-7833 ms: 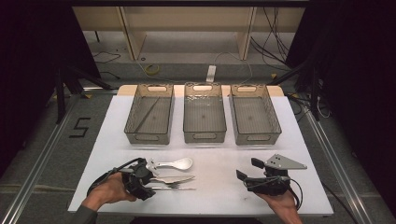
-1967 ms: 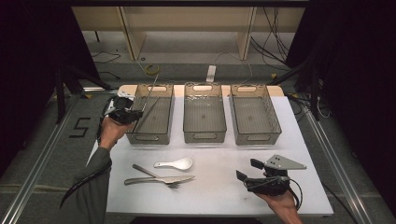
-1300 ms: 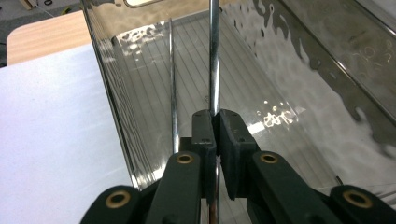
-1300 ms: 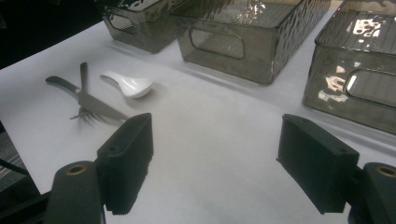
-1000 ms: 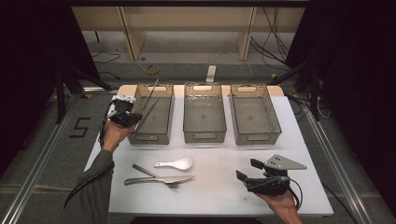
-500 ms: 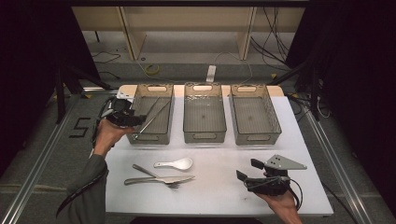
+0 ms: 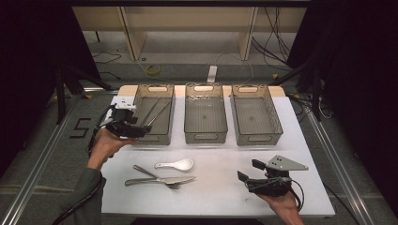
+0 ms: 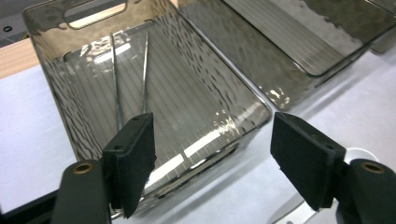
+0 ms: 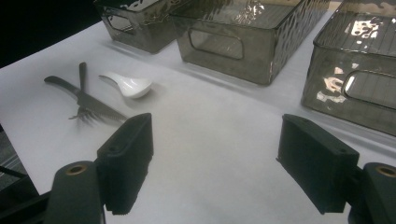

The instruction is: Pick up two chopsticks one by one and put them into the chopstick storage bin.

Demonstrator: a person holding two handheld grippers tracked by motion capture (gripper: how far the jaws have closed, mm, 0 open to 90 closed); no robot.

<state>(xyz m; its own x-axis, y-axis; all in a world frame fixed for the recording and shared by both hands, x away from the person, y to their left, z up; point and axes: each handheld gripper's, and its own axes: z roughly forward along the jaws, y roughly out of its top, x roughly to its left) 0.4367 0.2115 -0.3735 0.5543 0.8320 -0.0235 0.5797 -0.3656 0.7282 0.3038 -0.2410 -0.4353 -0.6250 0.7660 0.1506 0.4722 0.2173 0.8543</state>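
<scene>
White table (image 7: 220, 197) fills the high view's middle; your left gripper (image 7: 141, 130) sits at the left bin (image 7: 154, 114), jaws just spread, empty. Left gripper view: chopsticks (image 8: 130, 74) lie in that bin, upper left. Right gripper view: your right gripper (image 9: 215, 158) is spread, empty.

Overhead forward-down; tong views close, bins (image 7: 153, 112) shared.

Right bin (image 9: 359, 88) cut off by the frame's right edge in the right gripper view. Chopsticks (image 8: 130, 79) pass behind the left gripper's (image 8: 212, 158) near pad (lower ends hidden). Fork (image 7: 157, 176) partly covered by the knife (image 7: 162, 180).
</scene>
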